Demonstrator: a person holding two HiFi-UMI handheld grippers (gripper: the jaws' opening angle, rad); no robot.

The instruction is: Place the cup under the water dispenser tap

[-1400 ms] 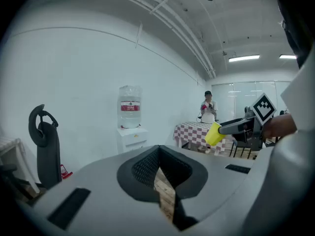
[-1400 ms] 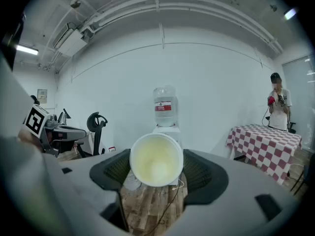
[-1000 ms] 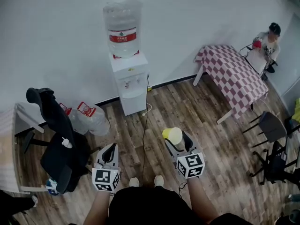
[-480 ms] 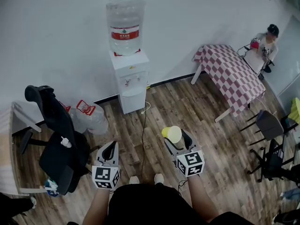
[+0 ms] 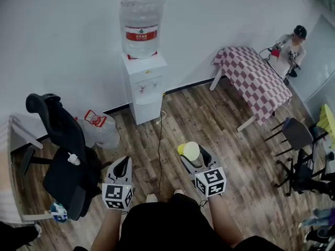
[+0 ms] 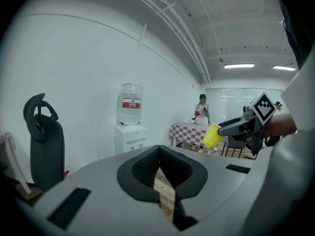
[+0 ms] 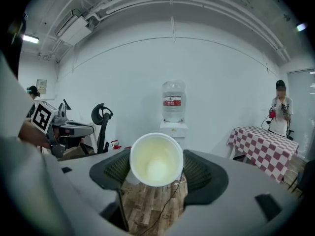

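A yellow cup (image 5: 190,150) with a pale inside lies on its side in my right gripper (image 5: 192,156), which is shut on it. In the right gripper view the cup's (image 7: 156,159) open mouth faces the camera between the jaws of the right gripper (image 7: 157,170). The white water dispenser (image 5: 144,85) with its big bottle (image 5: 140,25) stands against the wall, well ahead of both grippers. It also shows as the dispenser (image 7: 173,132) straight beyond the cup. My left gripper (image 5: 121,168) is shut and holds nothing, seen close as the left gripper (image 6: 158,154).
A black office chair (image 5: 63,145) stands at the left, with spare water bottles (image 5: 99,129) beside the dispenser. A cable (image 5: 160,150) runs along the wooden floor from the dispenser. A checkered table (image 5: 254,82), a seated person (image 5: 290,48) and dark chairs (image 5: 296,140) are at the right.
The whole view has shifted slightly: the dispenser sits a little higher and nearer, and the table has slid left. Both grippers keep their pose, the right still holding the cup.
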